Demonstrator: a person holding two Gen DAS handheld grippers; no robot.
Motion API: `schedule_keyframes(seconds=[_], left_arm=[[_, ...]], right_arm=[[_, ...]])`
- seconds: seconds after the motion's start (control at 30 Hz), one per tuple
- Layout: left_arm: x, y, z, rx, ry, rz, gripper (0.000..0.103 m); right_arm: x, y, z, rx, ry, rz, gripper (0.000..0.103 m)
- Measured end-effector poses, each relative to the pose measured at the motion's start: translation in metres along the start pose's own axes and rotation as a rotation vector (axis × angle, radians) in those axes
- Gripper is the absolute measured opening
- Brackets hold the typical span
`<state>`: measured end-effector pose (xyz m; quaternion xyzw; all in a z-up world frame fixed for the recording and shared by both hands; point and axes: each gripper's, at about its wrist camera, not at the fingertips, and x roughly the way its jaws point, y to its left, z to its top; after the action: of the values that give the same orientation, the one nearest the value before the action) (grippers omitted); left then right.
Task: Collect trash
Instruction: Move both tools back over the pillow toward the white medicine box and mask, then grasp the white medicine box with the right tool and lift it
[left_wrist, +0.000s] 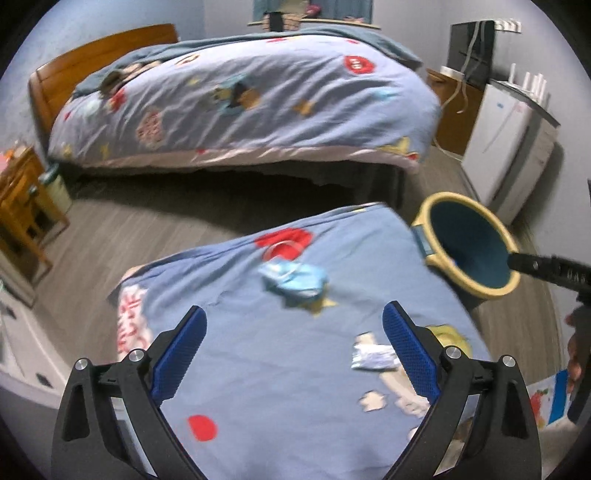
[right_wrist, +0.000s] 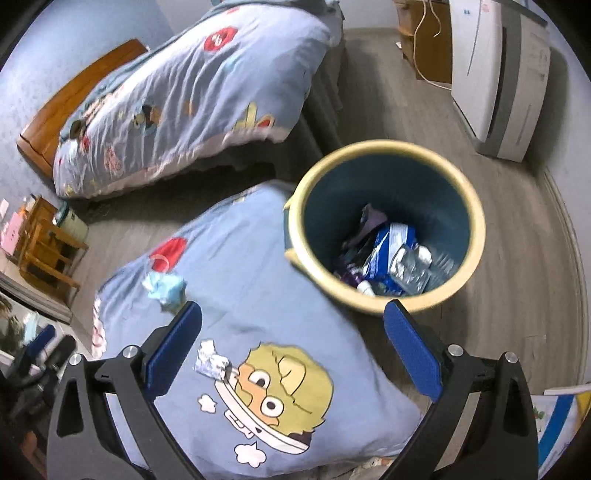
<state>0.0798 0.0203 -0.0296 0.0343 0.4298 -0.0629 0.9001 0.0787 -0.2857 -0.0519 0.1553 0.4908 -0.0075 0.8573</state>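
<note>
A crumpled light-blue paper wad (left_wrist: 293, 282) (right_wrist: 164, 288) lies on the near blue bedspread (left_wrist: 258, 369) (right_wrist: 258, 295), next to a clear plastic ring (left_wrist: 282, 251). A crumpled silver wrapper (left_wrist: 373, 356) (right_wrist: 210, 360) lies nearer, beside my left gripper's right finger. My left gripper (left_wrist: 293, 328) stands open above the bedspread with nothing between its fingers. My right gripper (right_wrist: 293, 325) is open too, empty, over the bed's edge and the rim of the yellow-rimmed bin (right_wrist: 386, 225) (left_wrist: 467, 245). The bin holds several wrappers (right_wrist: 391, 258).
A second bed (left_wrist: 240, 99) with a wooden headboard stands across a strip of grey floor (left_wrist: 147, 225). A white appliance (left_wrist: 506, 144) and a wooden cabinet (left_wrist: 454, 110) line the right wall. A wooden side table (left_wrist: 18, 206) is at the left. The right gripper's black body (left_wrist: 554, 269) reaches over the bin.
</note>
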Motion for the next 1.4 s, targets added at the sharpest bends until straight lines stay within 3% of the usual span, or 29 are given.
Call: schedule_keyframes(seconds=[0.13, 0.37, 0.53, 0.67, 0.97, 1.1, 1.17, 1.4], left_arm=[[0.004, 0.026, -0.005, -0.031, 0.001, 0.026, 0.095], [0.016, 0.054, -0.009, -0.06, 0.028, 0.028, 0.095], [0.024, 0.066, -0.011, -0.082, 0.054, 0.009, 0.095], [0.027, 0.076, -0.011, -0.109, 0.067, -0.002, 0.095], [0.033, 0.082, -0.011, -0.137, 0.088, -0.015, 0.095], [0.035, 0.078, -0.011, -0.133, 0.095, -0.014, 0.095], [0.037, 0.075, -0.01, -0.127, 0.1, -0.013, 0.095], [0.043, 0.061, -0.008, -0.093, 0.112, -0.009, 0.095]], right_arm=[[0.021, 0.03, -0.017, -0.107, 0.036, -0.016, 0.097], [0.067, 0.09, -0.05, -0.355, 0.091, 0.049, 0.097], [0.095, 0.119, -0.075, -0.543, 0.135, 0.02, 0.096], [0.116, 0.136, -0.093, -0.643, 0.189, 0.012, 0.086], [0.14, 0.14, -0.102, -0.671, 0.25, 0.001, 0.058], [0.138, 0.141, -0.101, -0.659, 0.253, 0.019, 0.037], [0.137, 0.139, -0.099, -0.645, 0.256, 0.027, 0.032], [0.125, 0.133, -0.087, -0.594, 0.243, 0.045, 0.031]])
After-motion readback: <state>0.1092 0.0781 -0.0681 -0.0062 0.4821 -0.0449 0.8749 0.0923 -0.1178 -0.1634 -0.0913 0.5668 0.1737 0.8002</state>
